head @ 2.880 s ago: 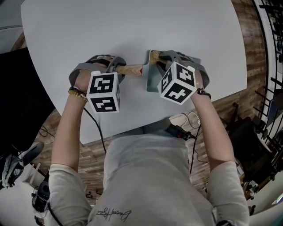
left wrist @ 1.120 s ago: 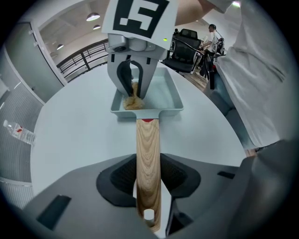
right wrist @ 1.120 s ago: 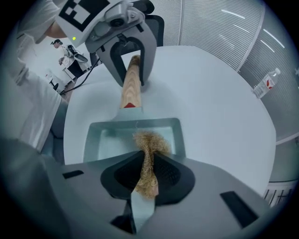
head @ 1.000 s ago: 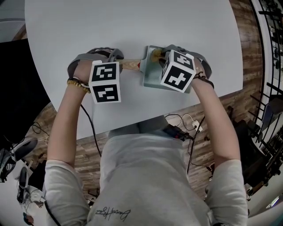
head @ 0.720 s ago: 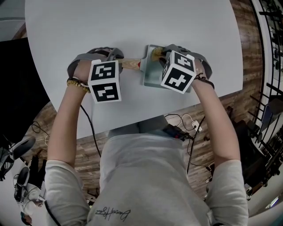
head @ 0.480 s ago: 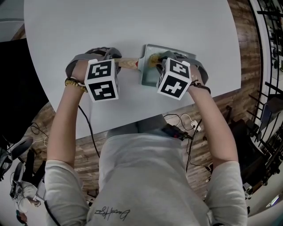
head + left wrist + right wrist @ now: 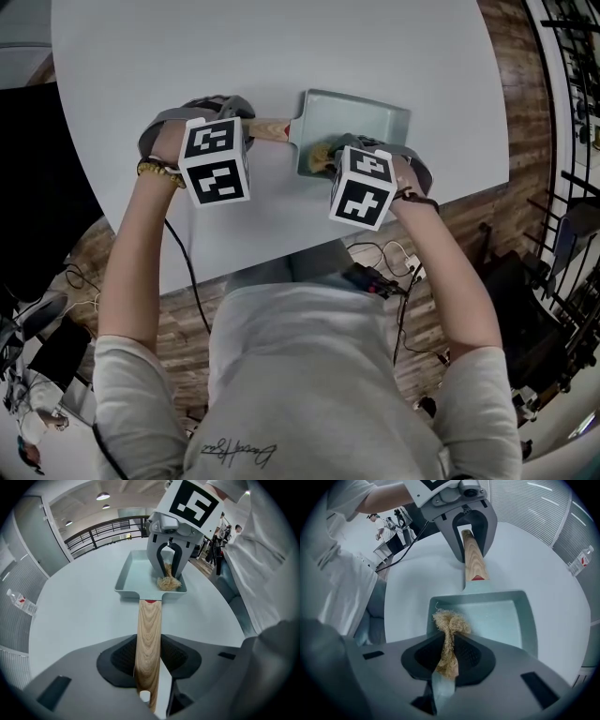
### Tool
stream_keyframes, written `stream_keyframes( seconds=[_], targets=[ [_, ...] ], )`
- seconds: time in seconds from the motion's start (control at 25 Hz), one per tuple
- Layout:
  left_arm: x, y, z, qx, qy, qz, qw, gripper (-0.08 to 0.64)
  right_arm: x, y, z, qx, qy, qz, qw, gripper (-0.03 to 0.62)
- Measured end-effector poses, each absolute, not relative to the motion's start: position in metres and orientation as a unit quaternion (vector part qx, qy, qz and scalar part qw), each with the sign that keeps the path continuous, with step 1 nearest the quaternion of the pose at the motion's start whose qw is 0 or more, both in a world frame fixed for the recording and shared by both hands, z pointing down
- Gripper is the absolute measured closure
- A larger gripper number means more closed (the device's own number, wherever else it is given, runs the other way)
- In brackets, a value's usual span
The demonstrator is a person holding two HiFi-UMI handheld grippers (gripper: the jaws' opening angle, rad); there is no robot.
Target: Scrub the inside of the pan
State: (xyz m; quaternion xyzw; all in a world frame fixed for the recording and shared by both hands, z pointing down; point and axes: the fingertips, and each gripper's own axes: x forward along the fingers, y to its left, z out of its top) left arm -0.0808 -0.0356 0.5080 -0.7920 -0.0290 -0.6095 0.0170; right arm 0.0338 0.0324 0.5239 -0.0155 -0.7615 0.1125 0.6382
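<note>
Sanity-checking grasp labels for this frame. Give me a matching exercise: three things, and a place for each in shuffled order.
Things:
1. light wooden pan handle
2. tan fibrous scrubber wad
3. pale grey-green square metal pan

Places:
A. resting on the white table
B. pinched in the right claw
C. gripped in the left claw

Pairs: 1-C, 2-B, 3-A
</note>
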Motion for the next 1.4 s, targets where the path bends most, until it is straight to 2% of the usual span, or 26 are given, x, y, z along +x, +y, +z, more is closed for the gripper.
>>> stream_keyframes(
  seconds=[0.44,1.04,1.4],
  targets=[
    [-0.080,-0.031,0.510,-0.788,-0.038,-0.614,0.024,0.417,0.037,0.035,0.526,-0.024,-0.759,0.078,0.646,0.517],
    [-0.081,-0.025,0.506,-0.782,-0.053,-0.620,0.035,0.417,0.059,-0.050,0.525,0.058,-0.763,0.063,0.640,0.514],
    [-0.082,-0.036,0.507,-0.781,-0.043,-0.622,0.022,0.417,0.060,-0.052,0.528,0.031,-0.745,0.042,0.665,0.515]
  ],
)
